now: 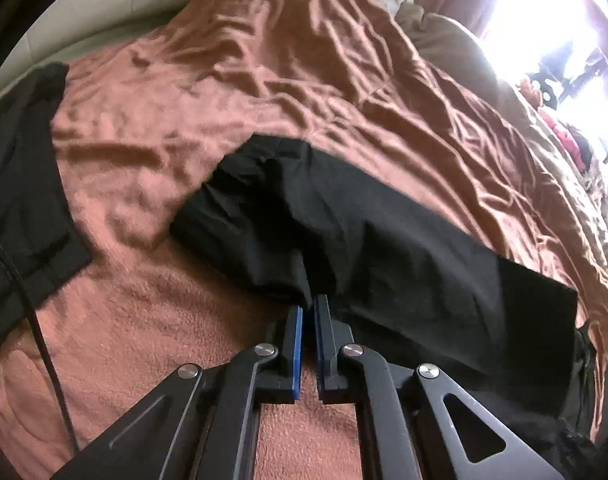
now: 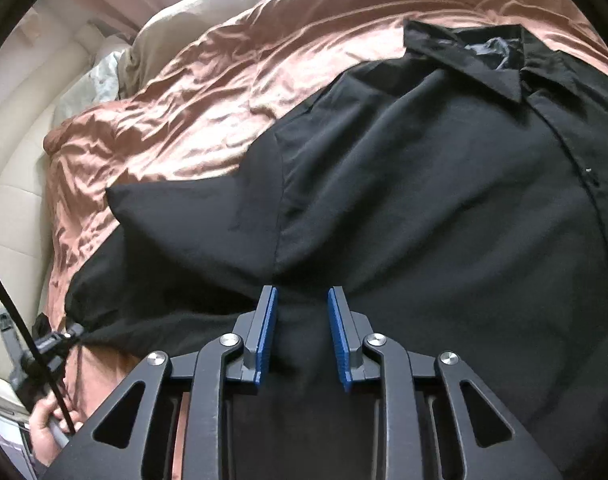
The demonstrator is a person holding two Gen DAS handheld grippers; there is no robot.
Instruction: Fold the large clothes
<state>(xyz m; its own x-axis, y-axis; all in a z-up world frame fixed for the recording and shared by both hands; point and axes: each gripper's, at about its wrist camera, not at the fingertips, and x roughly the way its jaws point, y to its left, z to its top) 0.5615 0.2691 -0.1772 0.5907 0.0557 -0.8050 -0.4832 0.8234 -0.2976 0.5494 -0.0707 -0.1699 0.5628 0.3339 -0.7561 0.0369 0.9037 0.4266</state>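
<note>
A black collared shirt (image 2: pixel 423 200) lies spread on a pink-brown blanket (image 2: pixel 192 112), its collar (image 2: pixel 483 68) far right. In the left wrist view the shirt's lower part (image 1: pixel 363 232) lies across the blanket (image 1: pixel 176 312). My left gripper (image 1: pixel 308 312) is shut on the shirt's near edge, a fold of black cloth pinched between its blue pads. That gripper also shows in the right wrist view (image 2: pixel 70 336), at the shirt's left corner. My right gripper (image 2: pixel 302 300) is open, its fingers over the shirt near the sleeve seam, with cloth between them.
Another black garment (image 1: pixel 20 184) lies at the left of the blanket. A beige pillow (image 2: pixel 172 32) and a cream padded headboard (image 2: pixel 20 184) are beyond the blanket. A bright window (image 1: pixel 543 20) glares at the far right. A black cable (image 1: pixel 44 344) hangs at left.
</note>
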